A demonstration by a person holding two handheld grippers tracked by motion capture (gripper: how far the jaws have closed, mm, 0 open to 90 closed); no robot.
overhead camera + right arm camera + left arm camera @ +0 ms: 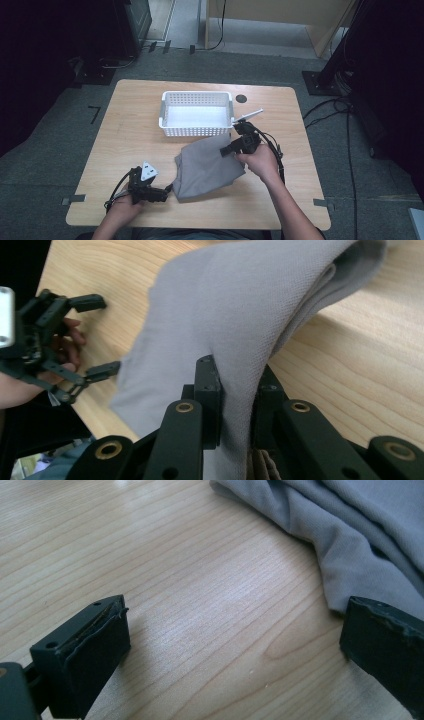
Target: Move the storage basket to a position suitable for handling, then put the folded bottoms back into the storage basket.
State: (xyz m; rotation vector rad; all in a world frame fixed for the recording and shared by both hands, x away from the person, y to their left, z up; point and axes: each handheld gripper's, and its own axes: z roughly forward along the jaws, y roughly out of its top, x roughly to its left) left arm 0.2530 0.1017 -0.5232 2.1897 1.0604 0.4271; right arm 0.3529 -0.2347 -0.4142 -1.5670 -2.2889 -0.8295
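The right gripper point(231, 148) is clamping its jaws on the grey cloth point(207, 167), lying just before the white basket point(196, 114). The left gripper point(161, 194), jaws wide, is nearing the cloth's corner; next, probably, pinching it.

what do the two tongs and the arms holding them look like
Both tongs are black linkage frames with flat rectangular pads. The left tongs carry a grey three-cornered plate with dark holes. The right tongs have brass-coloured pivot pins and black cables looping beside the hand. No sleeves show on either forearm.
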